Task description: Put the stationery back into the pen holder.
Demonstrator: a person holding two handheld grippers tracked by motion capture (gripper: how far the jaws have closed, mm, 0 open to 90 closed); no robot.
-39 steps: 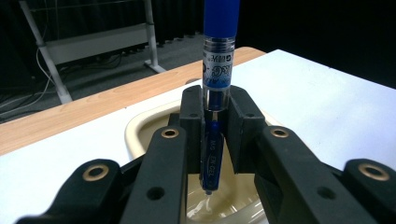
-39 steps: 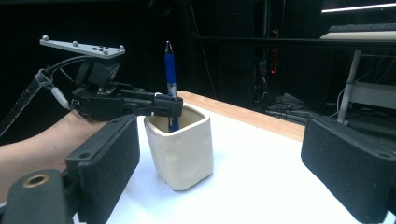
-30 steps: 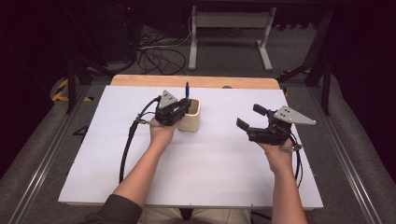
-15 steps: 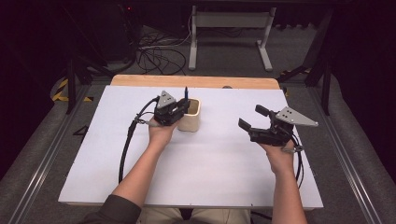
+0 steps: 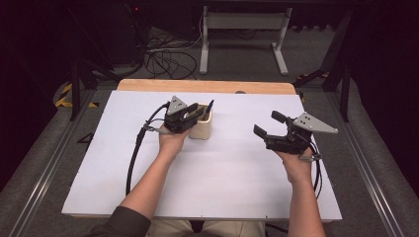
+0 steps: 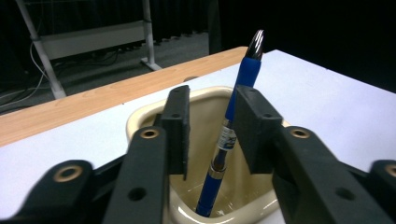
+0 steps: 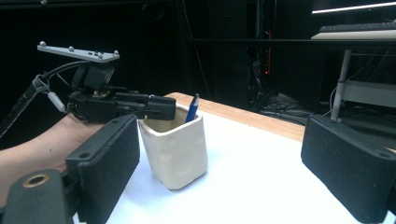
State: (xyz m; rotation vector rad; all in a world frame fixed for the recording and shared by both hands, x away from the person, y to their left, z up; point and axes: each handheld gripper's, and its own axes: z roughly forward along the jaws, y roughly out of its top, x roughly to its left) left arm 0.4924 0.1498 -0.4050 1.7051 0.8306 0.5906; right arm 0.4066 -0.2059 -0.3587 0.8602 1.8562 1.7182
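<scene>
A cream cup (image 5: 201,130) stands on the white table, and a blue pen (image 5: 209,106) leans inside it with its tip up. My left gripper (image 5: 199,113) reaches over the cup's rim. In the left gripper view the jaws (image 6: 214,93) have just been opening: the pen (image 6: 225,135) stands between the pads, close to the right one, with a clear gap on its left, and the cup's rim (image 6: 140,119) lies below. My right gripper (image 5: 265,123) hovers open and empty to the right. The right gripper view shows cup (image 7: 175,149), pen (image 7: 192,108) and left gripper (image 7: 161,107) beyond its own wide jaws (image 7: 224,154).
The white table top (image 5: 222,182) has a wooden strip (image 5: 207,86) along its far edge. A black cable (image 5: 136,148) trails from the left gripper across the table. Behind the table, a metal stand (image 5: 242,29) and loose cables (image 5: 163,54) sit on the floor.
The left jaws have parted. The pen, held upright over the cup before, now sits lower and leans right against the cup's rim. Both hands stay in place.
</scene>
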